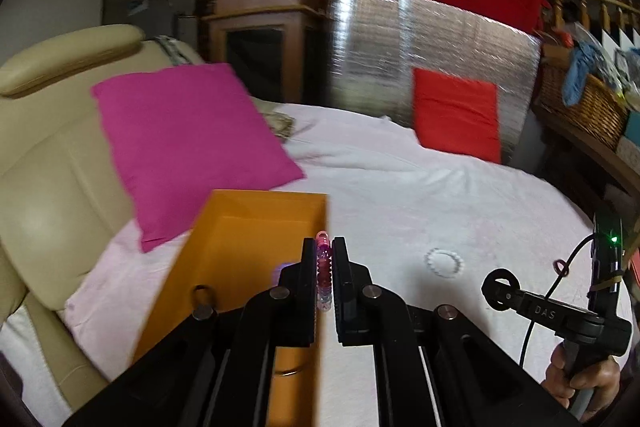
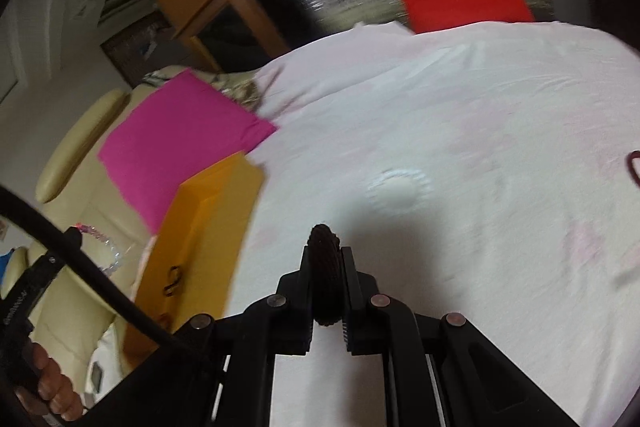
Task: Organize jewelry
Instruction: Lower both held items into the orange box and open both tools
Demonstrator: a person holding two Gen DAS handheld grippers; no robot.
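Observation:
My left gripper point(image 1: 323, 251) is shut on a pink and clear bead bracelet point(image 1: 323, 273), held over the right wall of an open orange box point(image 1: 240, 239). The box lies on the white bed sheet point(image 1: 400, 195) and holds a dark ring point(image 1: 203, 293). My right gripper point(image 2: 326, 259) is shut on a dark bead bracelet point(image 2: 325, 275) above the sheet. A white bead bracelet point(image 1: 444, 262) lies loose on the sheet, also in the right wrist view point(image 2: 400, 187). The orange box point(image 2: 208, 227) shows there at left, and the pink bracelet point(image 2: 100, 243) beyond it.
A magenta pillow point(image 1: 184, 139) leans on a cream sofa arm point(image 1: 48, 155) behind the box. A red cushion point(image 1: 456, 115) stands against a silver foil board point(image 1: 400, 47). A wicker basket point(image 1: 584, 103) sits at far right. A dark red item point(image 2: 634, 167) lies at the sheet's right edge.

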